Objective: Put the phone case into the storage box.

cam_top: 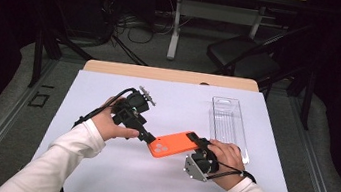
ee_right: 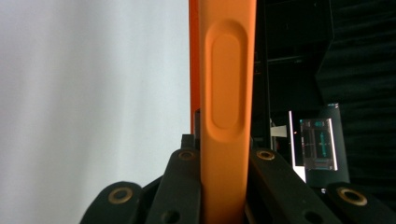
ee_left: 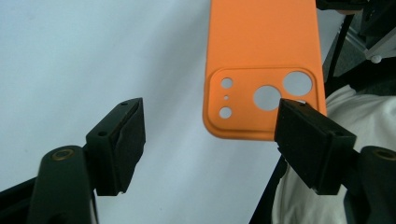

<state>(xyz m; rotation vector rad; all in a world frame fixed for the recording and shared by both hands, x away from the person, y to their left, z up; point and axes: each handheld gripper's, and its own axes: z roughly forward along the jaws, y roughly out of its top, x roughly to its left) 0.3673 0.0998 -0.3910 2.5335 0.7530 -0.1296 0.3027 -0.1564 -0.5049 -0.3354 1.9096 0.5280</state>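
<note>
Orange colour leads my eye first: the phone case [cam_top: 176, 144] is in the middle of the table, a little toward four o'clock from its centre, and it hangs above the white sheet [cam_top: 98, 166] that covers the tabletop. My right gripper [cam_top: 200, 145] holds the case by its end at three o'clock. In the right gripper view I see the case [ee_right: 224, 116] edge-on, standing straight up between the two black jaws, which press on its two faces; the long raised button shape on the side edge is turned to the camera. So this tool is clamped narrow on the case. My left gripper [cam_top: 149, 138] comes from nine o'clock and its tips are just beside the camera end of the case. In the left gripper view the jaws stand wide apart, and the corner of the case [ee_left: 264, 70] with the round lens holes is at twelve to one o'clock from them. The right-hand pad [ee_left: 306, 140] lies in front of the lower corner of the case, but I cannot tell if it touches it; the other pad is well apart from the case, over the white sheet. A clear plastic tray [cam_top: 227, 124] lies on the sheet at one o'clock from the case, near the right hand [cam_top: 225, 157].
</note>
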